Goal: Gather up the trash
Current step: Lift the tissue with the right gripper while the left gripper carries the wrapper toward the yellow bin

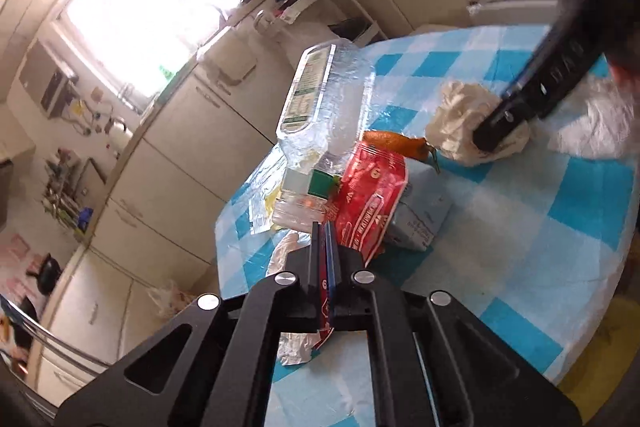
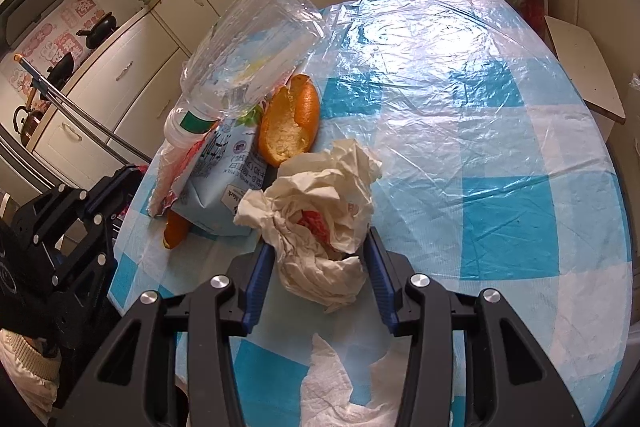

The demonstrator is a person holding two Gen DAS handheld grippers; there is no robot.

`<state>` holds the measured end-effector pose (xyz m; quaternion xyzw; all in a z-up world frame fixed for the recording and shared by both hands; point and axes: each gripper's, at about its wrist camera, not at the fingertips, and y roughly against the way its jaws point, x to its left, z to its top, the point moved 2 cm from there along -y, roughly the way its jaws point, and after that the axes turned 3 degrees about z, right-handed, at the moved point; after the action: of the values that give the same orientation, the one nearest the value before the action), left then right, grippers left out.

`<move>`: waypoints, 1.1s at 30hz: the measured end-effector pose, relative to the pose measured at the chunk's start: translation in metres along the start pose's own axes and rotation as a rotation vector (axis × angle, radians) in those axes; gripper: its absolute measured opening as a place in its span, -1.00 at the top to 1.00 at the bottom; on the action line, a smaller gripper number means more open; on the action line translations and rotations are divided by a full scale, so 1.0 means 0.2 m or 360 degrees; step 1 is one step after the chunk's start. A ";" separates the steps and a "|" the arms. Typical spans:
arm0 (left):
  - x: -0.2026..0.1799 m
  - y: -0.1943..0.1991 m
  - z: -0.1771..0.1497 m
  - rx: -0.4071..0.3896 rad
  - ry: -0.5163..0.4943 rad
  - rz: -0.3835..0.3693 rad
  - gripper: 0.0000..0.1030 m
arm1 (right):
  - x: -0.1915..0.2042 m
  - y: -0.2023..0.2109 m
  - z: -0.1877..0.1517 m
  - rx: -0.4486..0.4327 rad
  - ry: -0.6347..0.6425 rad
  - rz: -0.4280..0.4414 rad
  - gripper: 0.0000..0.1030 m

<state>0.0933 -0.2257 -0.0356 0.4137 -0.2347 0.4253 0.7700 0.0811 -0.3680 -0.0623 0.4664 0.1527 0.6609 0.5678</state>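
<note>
Crumpled paper wad (image 2: pixel 320 223): lies on the checked table cover, between the two blue-padded fingers of the right gripper (image 2: pixel 318 287), just beside the milk carton
Right gripper: fingers wide apart, straddling the wad; whether the pads touch the paper I cannot tell, and nothing is squeezed yet
Step in hand: judged to be closing on the wad to lift it away
How to do it well: keep the wad deep between the pads, close slowly till the paper compresses, and lift straight up so loose folds do not drag the orange peel (image 2: pixel 290 123) or carton
Left gripper (image 1: pixel 326 259): fingers pressed nearly together on the edge of a red wrapper (image 1: pixel 370 195); keep it quiet while the right one works
Pile: clear plastic bottle (image 2: pixel 248 55) leans tilted on the milk carton (image 2: pixel 218 179) and wrapper; a tug on the wrapper could tip it
Flat tissue (image 2: pixel 344 383): lies on the cover under the right gripper, apart from the wad; leave for a later pick
Table cover (image 2: pixel 500 147): thin glossy plastic film, likely to snag on low fingertips
</note>
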 end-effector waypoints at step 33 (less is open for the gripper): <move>0.46 0.20 0.02 0.0056 0.0739 -0.0244 0.99 | 0.00 0.02 0.00 -0.0051 0.0013 0.0020 0.18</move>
<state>0.1078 -0.1743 0.0506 0.3348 -0.0119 0.4532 0.8260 0.0787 -0.3698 -0.0588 0.4556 0.1416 0.6686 0.5704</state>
